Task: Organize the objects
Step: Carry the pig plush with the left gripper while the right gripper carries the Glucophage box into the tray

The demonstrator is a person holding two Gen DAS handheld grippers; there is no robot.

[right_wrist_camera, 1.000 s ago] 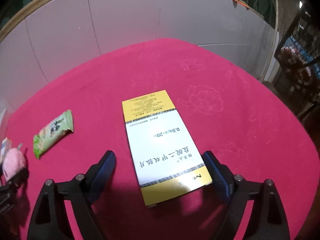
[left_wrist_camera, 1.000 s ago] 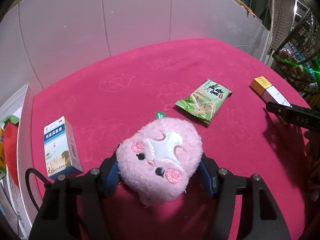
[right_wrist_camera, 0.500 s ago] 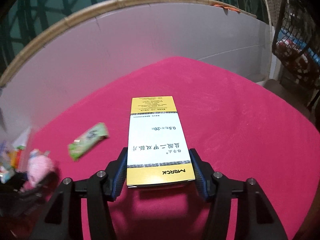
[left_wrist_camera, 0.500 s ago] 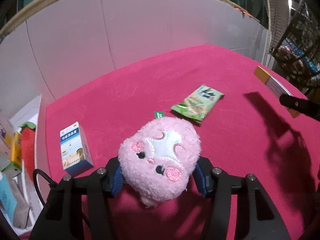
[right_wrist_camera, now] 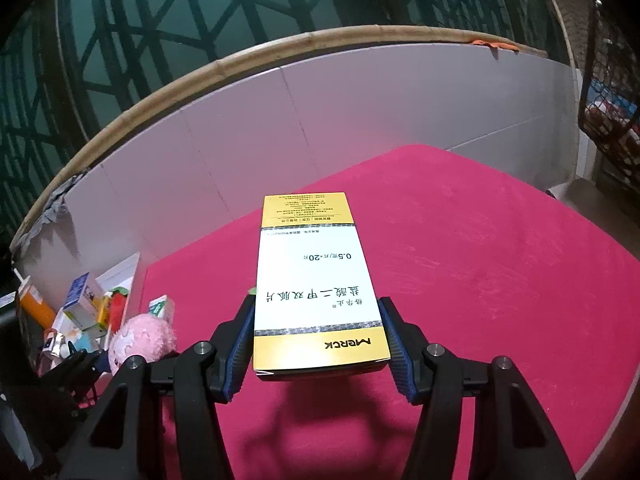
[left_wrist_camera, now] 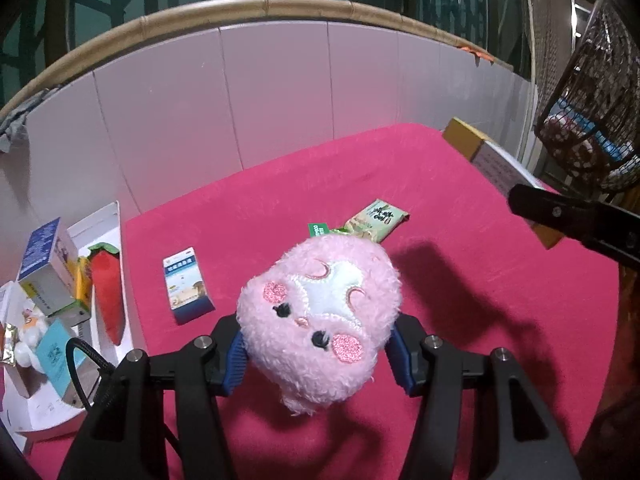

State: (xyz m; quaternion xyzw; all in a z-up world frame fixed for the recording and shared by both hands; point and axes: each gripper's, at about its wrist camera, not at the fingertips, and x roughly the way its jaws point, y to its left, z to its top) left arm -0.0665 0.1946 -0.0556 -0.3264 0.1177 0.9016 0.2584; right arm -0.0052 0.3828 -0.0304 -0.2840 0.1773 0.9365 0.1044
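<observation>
My left gripper (left_wrist_camera: 318,360) is shut on a pink plush toy (left_wrist_camera: 320,312) with an embroidered face and holds it clear of the red tablecloth (left_wrist_camera: 460,280). The right wrist view shows the same plush toy (right_wrist_camera: 140,338) low at the left. My right gripper (right_wrist_camera: 317,346) is shut on a flat yellow and white medicine box (right_wrist_camera: 312,276); its blue pads press both long sides. The box is held above the table. In the left wrist view that medicine box (left_wrist_camera: 492,160) hangs at the right, with one black finger (left_wrist_camera: 568,218) across it.
A green snack packet (left_wrist_camera: 376,218) and a small blue and white carton (left_wrist_camera: 186,286) lie on the cloth. A white box (left_wrist_camera: 112,216) off the table's left edge holds several items. White panels (left_wrist_camera: 280,100) stand behind, a wire basket (left_wrist_camera: 592,120) at the right.
The right gripper's jaws closed on the medicine box and lifted it off the cloth. The left gripper rose with the plush toy, so the white box at the left came into view.
</observation>
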